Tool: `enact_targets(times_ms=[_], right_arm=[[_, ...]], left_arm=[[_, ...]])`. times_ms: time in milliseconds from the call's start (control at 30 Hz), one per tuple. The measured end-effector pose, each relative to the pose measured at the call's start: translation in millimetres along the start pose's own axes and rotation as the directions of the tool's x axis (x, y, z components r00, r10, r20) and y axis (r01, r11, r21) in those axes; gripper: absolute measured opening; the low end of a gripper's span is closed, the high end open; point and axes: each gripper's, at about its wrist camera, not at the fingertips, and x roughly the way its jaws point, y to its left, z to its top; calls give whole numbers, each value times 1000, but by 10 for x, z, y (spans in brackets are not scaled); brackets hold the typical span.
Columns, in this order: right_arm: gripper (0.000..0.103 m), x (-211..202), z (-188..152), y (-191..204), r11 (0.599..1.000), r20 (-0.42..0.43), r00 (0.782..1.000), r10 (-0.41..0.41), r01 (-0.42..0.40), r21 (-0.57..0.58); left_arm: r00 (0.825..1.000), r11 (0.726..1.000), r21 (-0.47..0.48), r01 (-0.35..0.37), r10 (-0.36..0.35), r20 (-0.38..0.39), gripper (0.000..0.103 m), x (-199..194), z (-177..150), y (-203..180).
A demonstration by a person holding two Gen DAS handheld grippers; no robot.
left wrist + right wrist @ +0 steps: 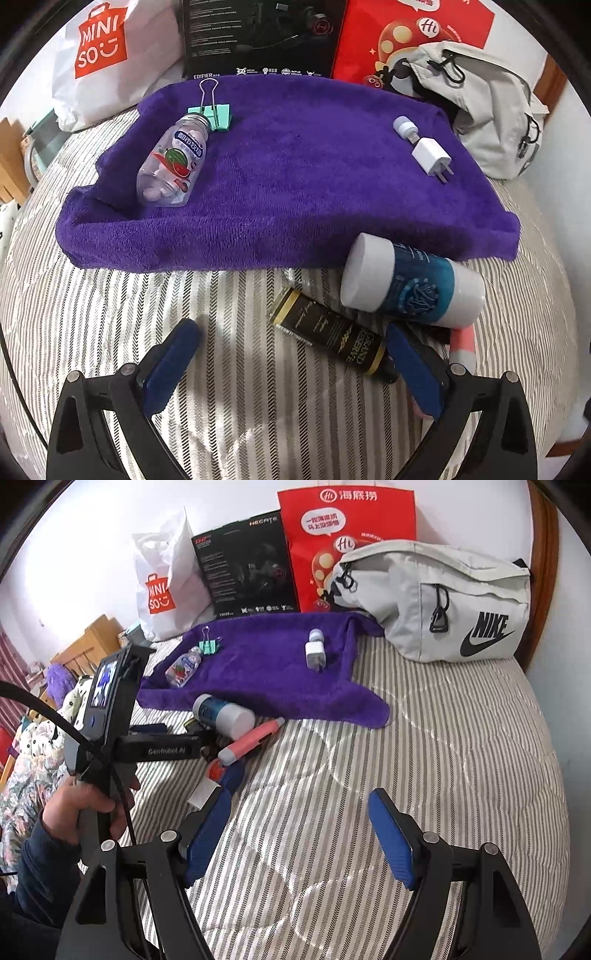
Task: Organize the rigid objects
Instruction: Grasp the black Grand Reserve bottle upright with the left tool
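A purple towel (295, 192) (266, 672) lies on the striped bed. On it rest a clear candy bottle (171, 162) (183, 668), a green binder clip (212, 110) (208, 646) and a white charger (430, 155) (316, 655) with a small plug-in piece (404, 127). In front of the towel lie a white-and-blue bottle (410, 284) (223, 714), a black tube (332, 332) and a pink pen (463, 345) (255, 740). My left gripper (291, 354) is open, low over the bed, its right finger beside the black tube's end. My right gripper (299, 830) is open over bare bedding, holding nothing.
A grey Nike bag (443, 598) sits at the back right. A red paper bag (332, 542), a black box (243, 565) and a white shopping bag (166, 583) line the wall. A hand (81, 805) holds the left gripper. An orange-capped item (216, 770) lies by the pen.
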Motion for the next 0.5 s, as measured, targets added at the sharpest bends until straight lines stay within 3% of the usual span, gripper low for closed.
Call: enact_targets(times_ms=[100, 167, 500], right_arm=[[76, 65, 9, 41, 1000, -18, 1000, 5, -5, -13], [76, 104, 12, 84, 999, -33, 999, 1, -2, -33], [76, 180, -17, 152, 998, -55, 998, 8, -11, -64]], left_arm=[[997, 997, 20, -74, 74, -30, 102, 58, 34, -100], [993, 991, 64, -116, 116, -5, 103, 46, -1, -164], [989, 985, 91, -148, 147, 16, 103, -115, -151, 274]])
